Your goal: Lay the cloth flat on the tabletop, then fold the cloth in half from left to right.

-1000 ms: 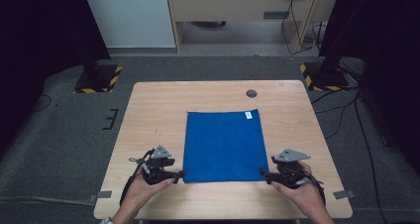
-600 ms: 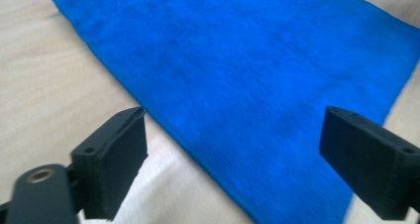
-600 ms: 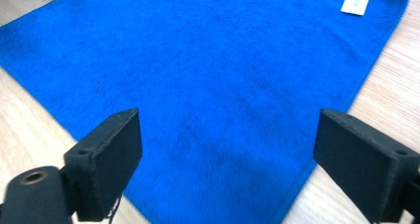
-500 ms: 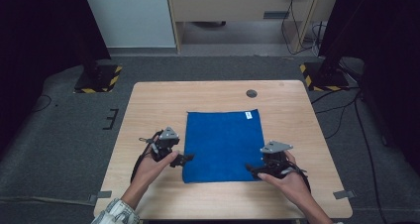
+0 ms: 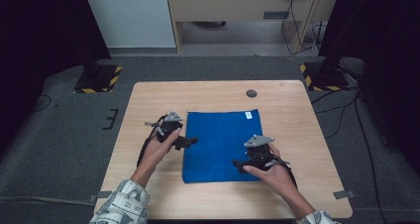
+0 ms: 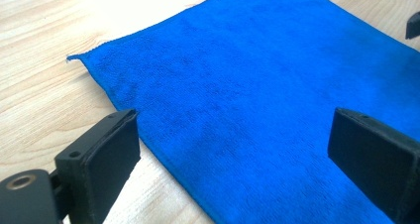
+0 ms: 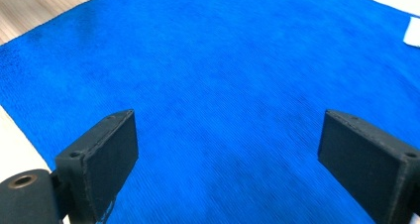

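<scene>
A blue cloth (image 5: 218,142) lies flat on the wooden table (image 5: 297,120), with a small white tag (image 5: 248,115) near its far right corner. My left gripper (image 5: 190,141) is open at the cloth's left edge, jaws pointing over the cloth. In the left gripper view the cloth (image 6: 257,90) spreads between the wide-apart jaws, its far left corner (image 6: 74,58) slightly curled. My right gripper (image 5: 241,163) is open over the cloth's near right part. In the right gripper view the cloth (image 7: 223,80) lies under the spread jaws, and the tag (image 7: 412,31) shows at the right edge.
A small dark round disc (image 5: 251,93) sits in the table top near the far edge. Bare wood (image 5: 148,105) lies left and right of the cloth. Black stands with yellow-striped bases (image 5: 99,78) flank the table on the grey floor.
Both grippers have moved forward from the table's near edge. The left one now sits at the cloth's left edge; the right one has come over the cloth's near right part.
</scene>
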